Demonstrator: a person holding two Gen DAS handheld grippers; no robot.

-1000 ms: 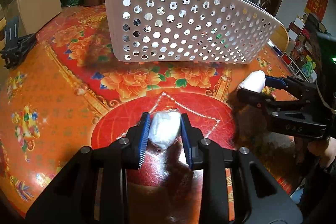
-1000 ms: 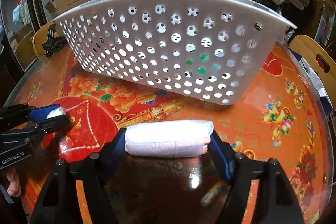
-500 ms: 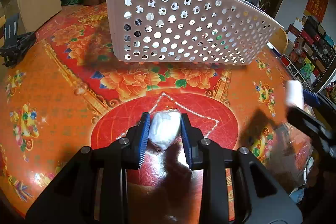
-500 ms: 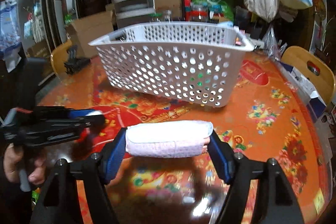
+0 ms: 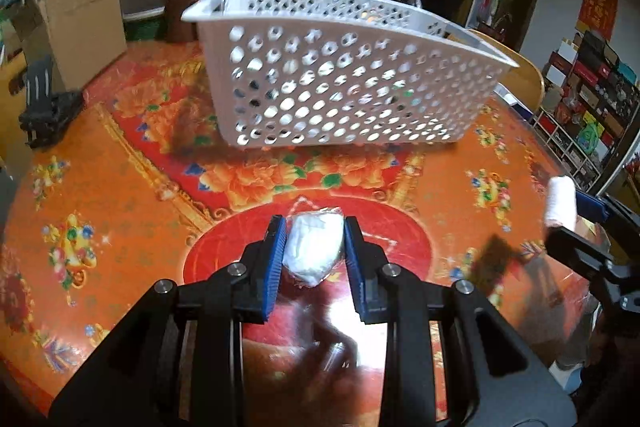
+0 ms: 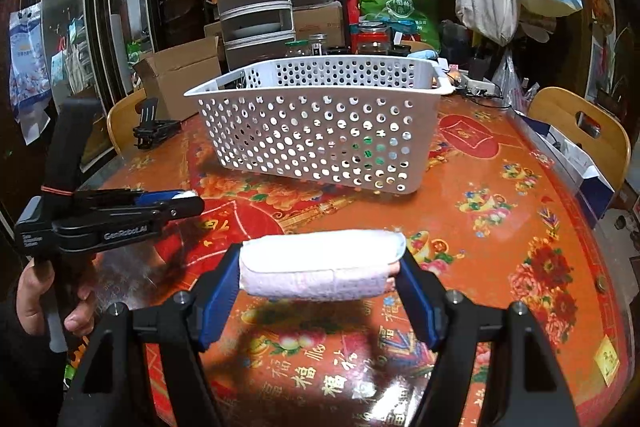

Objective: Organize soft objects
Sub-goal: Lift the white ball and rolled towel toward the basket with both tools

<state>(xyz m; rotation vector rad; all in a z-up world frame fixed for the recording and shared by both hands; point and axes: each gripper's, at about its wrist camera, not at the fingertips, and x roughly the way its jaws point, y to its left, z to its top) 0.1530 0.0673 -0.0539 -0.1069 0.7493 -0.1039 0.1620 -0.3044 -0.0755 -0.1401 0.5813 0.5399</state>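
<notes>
Two black handheld grippers are seen, each built of matte plastic arms that branch into a pair of fingers. On the left gripper (image 5: 314, 259) the fingers are lined with ribbed blue pads (image 5: 274, 263), and round silver screws (image 5: 237, 269) are set at the arm joints. The same build is shown on the right gripper (image 6: 320, 283) — blue ridged pads (image 6: 416, 301), small silver screws (image 6: 452, 296) on the black arms. From the right wrist view, white lettering is printed along the side of the left gripper's body, an orange band is wrapped around its upright black handle, and a dark sleeve is worn above the left hand (image 6: 38, 301) — only its edge is visible.
</notes>
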